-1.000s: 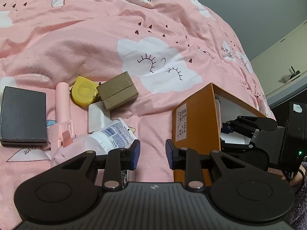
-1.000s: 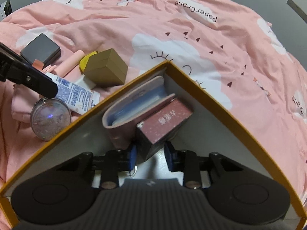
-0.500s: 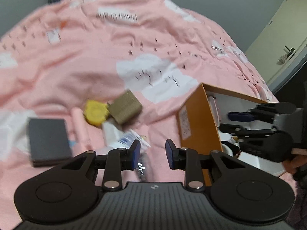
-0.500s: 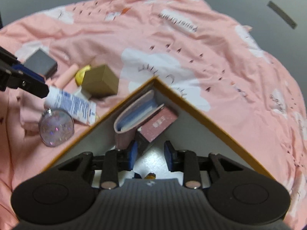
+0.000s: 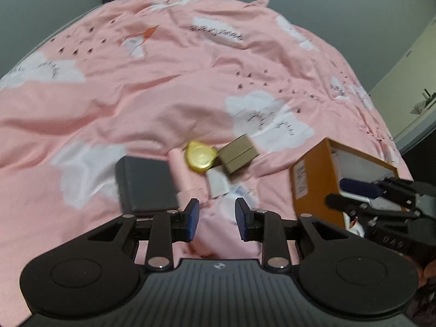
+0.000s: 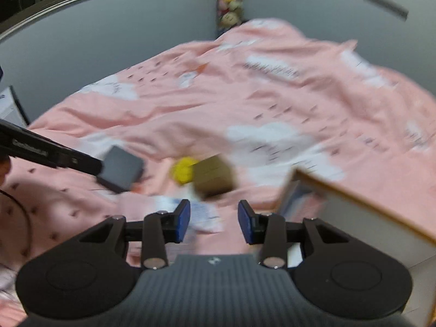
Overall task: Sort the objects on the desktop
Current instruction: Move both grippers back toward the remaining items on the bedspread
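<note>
Both views are blurred by motion. My left gripper (image 5: pixel 216 212) is open above the pink bedding with nothing between its fingers. A dark grey box (image 5: pixel 145 185), a pink tube (image 5: pixel 181 175), a yellow tape measure (image 5: pixel 200 156) and a brown cube box (image 5: pixel 238 156) lie ahead of it. The orange box (image 5: pixel 313 182) stands to the right, with my right gripper (image 5: pixel 346 194) over its open top. In the right wrist view my right gripper (image 6: pixel 214 215) holds nothing and its jaws are opening. Beyond it lie a white tube (image 6: pixel 201 215), the brown cube box (image 6: pixel 214 179) and the tape measure (image 6: pixel 184 173).
The box's white inner wall and orange rim (image 6: pixel 354 199) fill the lower right of the right wrist view. A finger of the left gripper (image 6: pixel 68 159) reaches in from the left beside the dark grey box (image 6: pixel 120 173). Grey walls ring the bed; plush toys (image 6: pixel 230 2) sit in the far corner.
Both grippers have risen and drawn back from the objects. The right gripper has come up out of the orange box, leaving the maroon box and pink case inside, and its jaws have widened.
</note>
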Available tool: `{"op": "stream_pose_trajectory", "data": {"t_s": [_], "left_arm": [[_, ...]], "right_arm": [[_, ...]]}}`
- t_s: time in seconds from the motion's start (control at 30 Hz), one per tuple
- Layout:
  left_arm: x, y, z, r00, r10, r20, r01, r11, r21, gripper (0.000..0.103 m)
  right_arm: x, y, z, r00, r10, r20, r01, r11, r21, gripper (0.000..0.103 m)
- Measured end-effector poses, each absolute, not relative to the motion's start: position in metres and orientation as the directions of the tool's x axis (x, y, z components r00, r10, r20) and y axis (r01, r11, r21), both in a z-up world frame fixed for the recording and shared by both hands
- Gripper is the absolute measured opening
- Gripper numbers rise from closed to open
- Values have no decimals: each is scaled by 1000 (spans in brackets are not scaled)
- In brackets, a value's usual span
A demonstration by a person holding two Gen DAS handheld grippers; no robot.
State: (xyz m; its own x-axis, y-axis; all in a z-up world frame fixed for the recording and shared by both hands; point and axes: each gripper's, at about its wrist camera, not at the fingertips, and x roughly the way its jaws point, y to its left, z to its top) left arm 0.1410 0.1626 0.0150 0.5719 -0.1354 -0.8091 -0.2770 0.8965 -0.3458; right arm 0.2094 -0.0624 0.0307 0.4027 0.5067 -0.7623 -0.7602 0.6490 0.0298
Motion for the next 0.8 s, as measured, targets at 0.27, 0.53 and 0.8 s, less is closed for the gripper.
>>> {"op": "stream_pose_trajectory", "data": {"t_s": [0.27,0.53,0.8], "left_arm": [[127,187,-12,515,-104,-851,-346,883,-317,36],[128,189,-22,504,-123,-855,-327,889,-321,41],[133,172,-26,490,-177,-853,-262,904,-338,49]], "right_arm": [[187,-7,-12,276,509,-815,-772,623,128,41],[190,13,-34,194,500,-844,-767,614,187,41],[178,2,-50,162,486,-859,-780,596,190,19]]}}
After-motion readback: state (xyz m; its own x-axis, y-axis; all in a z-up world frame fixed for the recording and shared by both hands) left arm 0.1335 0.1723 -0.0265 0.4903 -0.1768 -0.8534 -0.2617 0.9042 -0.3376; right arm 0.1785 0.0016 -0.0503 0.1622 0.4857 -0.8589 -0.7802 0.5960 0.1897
